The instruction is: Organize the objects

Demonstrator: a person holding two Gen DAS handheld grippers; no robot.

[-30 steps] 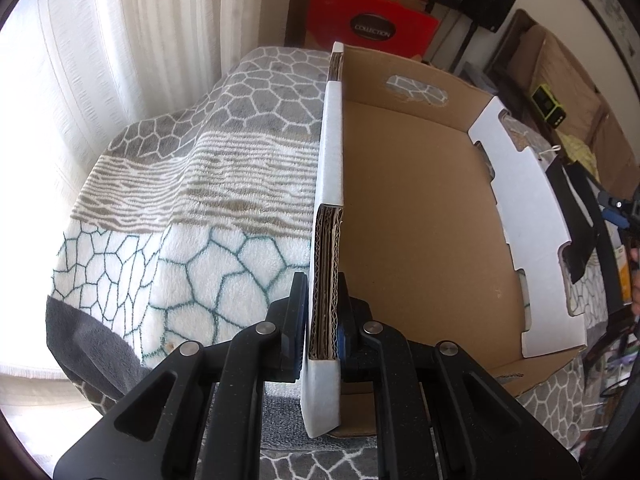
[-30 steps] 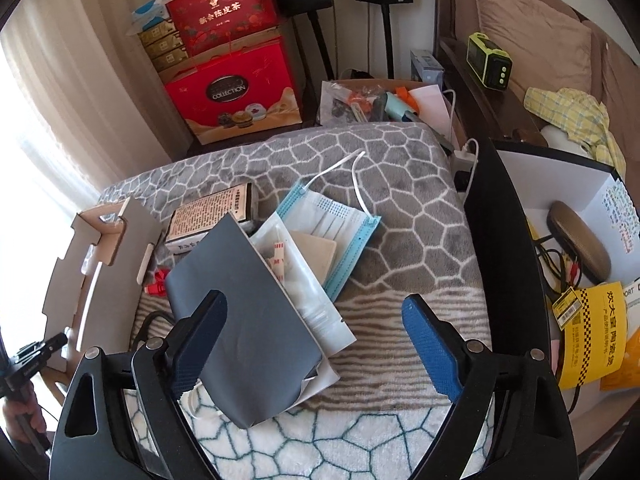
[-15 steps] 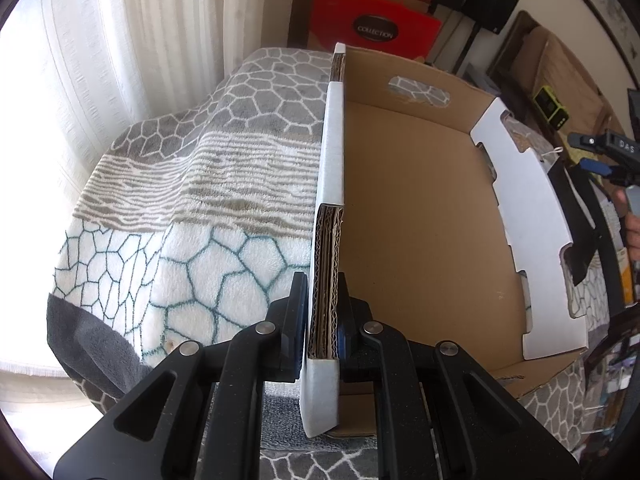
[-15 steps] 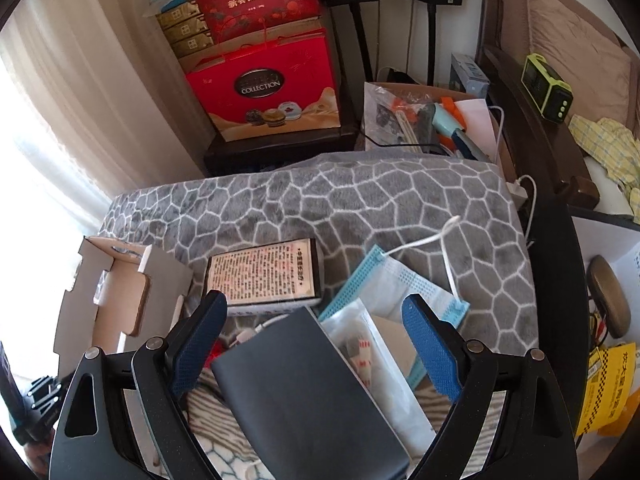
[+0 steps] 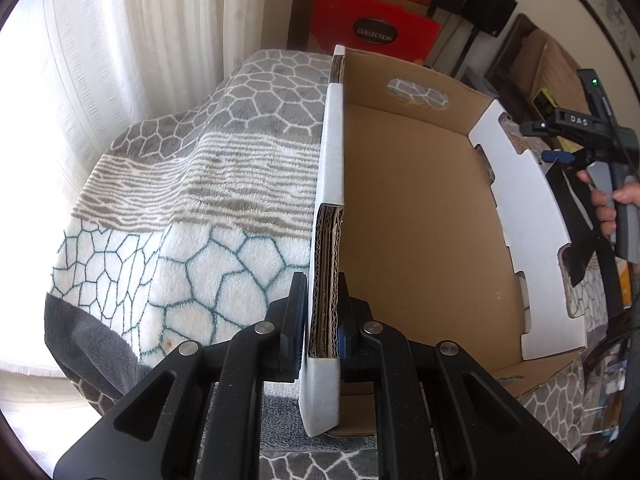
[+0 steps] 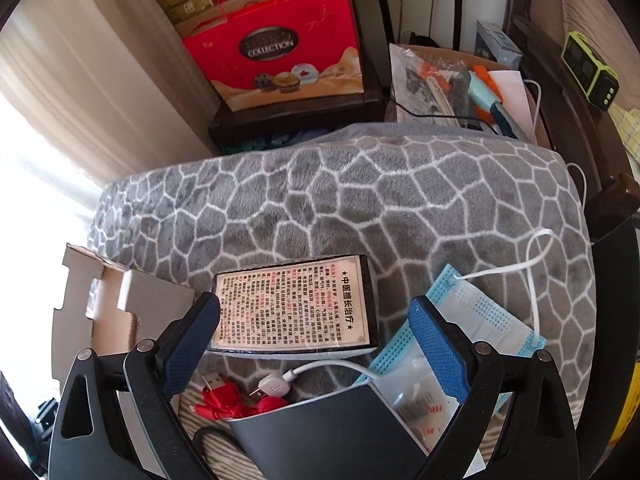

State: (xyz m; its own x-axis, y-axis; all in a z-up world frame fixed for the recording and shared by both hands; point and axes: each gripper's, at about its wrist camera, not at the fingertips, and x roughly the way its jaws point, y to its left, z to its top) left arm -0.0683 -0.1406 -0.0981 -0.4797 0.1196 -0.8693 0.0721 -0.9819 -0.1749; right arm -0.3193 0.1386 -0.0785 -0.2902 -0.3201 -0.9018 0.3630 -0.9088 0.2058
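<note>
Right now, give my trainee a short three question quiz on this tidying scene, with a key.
1. True or false: the left gripper is clamped on the cardboard box wall.
2. What lies nearest ahead between the right gripper fingers? A) printed text box B) face mask C) red gift box
3. Fill in: the box interior holds ____ items.

Key: 1 true; 2 A; 3 no.

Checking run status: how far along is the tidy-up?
Done: nothing packed; the box is empty. In hand: the left tool is shut on the box wall; the right tool is opening, nothing gripped, above the printed pack. Left: pack, mask, red cable, grey pouch all on the blanket.
</note>
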